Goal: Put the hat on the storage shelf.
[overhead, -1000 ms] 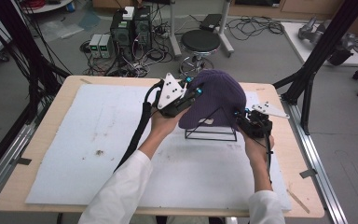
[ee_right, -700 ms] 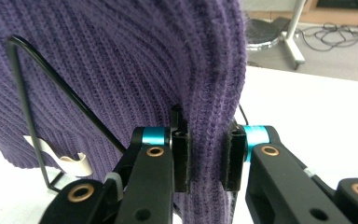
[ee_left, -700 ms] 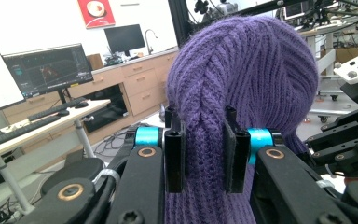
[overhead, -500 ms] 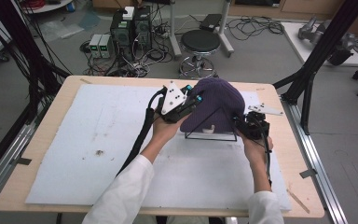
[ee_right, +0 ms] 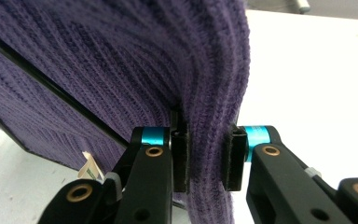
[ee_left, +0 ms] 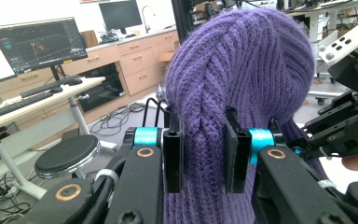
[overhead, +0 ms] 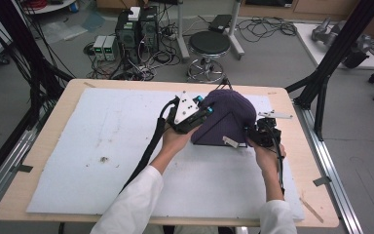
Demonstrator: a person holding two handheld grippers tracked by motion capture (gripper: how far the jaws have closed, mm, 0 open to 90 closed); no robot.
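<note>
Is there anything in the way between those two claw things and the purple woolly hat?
No. Both the left tool and the right tool already pinch the purple knitted hat directly, one on each side; only knit lies between their jaws.

The hat drapes over a black stand, hiding all but its base bar; the tag print is too small to read; the hat's lower edge runs off the left gripper view's bottom.

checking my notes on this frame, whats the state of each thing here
purple knit hat: pulled down over a black wire stand, pinched on both sides
wire stand: upright on the table, covered by the hat
left tongs: shut on the hat
right tongs: shut on the hat
white tag: hanging at the hat's lower edge
</note>
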